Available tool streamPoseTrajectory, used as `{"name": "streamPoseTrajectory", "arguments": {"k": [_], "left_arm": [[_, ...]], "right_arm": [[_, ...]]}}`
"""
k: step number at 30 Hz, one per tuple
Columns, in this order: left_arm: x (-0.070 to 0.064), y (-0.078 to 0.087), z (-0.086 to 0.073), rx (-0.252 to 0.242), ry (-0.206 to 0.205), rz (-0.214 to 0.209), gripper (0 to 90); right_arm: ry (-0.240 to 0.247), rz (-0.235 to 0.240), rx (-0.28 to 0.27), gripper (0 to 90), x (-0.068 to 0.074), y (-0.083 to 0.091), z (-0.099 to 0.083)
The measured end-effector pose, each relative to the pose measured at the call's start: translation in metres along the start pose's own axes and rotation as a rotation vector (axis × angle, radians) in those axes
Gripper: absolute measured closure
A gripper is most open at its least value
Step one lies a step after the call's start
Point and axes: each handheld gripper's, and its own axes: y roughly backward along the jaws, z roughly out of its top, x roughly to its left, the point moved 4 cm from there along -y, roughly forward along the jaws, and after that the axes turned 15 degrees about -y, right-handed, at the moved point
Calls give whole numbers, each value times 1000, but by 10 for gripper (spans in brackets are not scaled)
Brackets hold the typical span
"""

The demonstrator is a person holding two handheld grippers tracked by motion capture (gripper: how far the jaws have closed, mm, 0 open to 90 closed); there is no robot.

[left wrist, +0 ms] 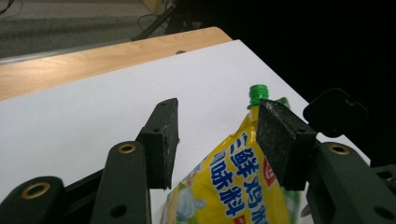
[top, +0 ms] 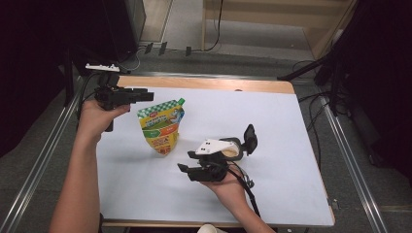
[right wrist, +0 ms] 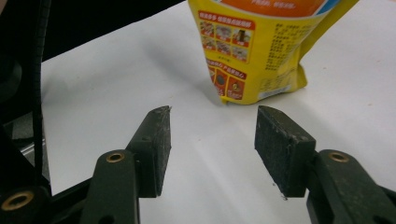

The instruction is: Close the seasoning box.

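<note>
Right gripper: nearest the high camera, at about 6 o'clock on the table, held palm-up; its own view shows the jaws well apart with nothing between them.
Left gripper: at about 10 o'clock, jaws pointing toward 3 o'clock; its own view shows them apart, unclamped.
Pouch: yellow stand-up seasoning bag with a green checked top edge, standing on the white mat left of centre.
Spout: green threaded neck at the pouch's top corner, uncapped as far as I can judge.
Key relation: the pouch's upper edge sits just beyond and below the left jaws, at roughly 4 o'clock from them; the left gripper view shows the yellow bag rising between the pads.
Long axis: upright, leaning slightly.
Nearer hand: the left one, by my reading; the right gripper lies apart, at 4 o'clock from the pouch base.
Likely next: a short advance by the left gripper to pinch the top.
Hard to make out: whether the right-hand pad already touches the bag; the pouch's top is cut off in the right gripper view.
</note>
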Motion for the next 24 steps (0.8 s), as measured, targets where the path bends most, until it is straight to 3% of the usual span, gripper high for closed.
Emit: {"name": "streamPoseTrajectory", "arguments": {"k": [8,13,24], "left_arm": [[7,-2,-5,-7,17,1,459],[11,-5,-11,21,32,4,451],[12,-10,-16,42,19,11,445]], "right_arm": [[2,-19,-7,468,-7,16,10],[-5,-33,-13,468,-13,28,17],[-16,-57,-47,471,-24,53,29]]}}
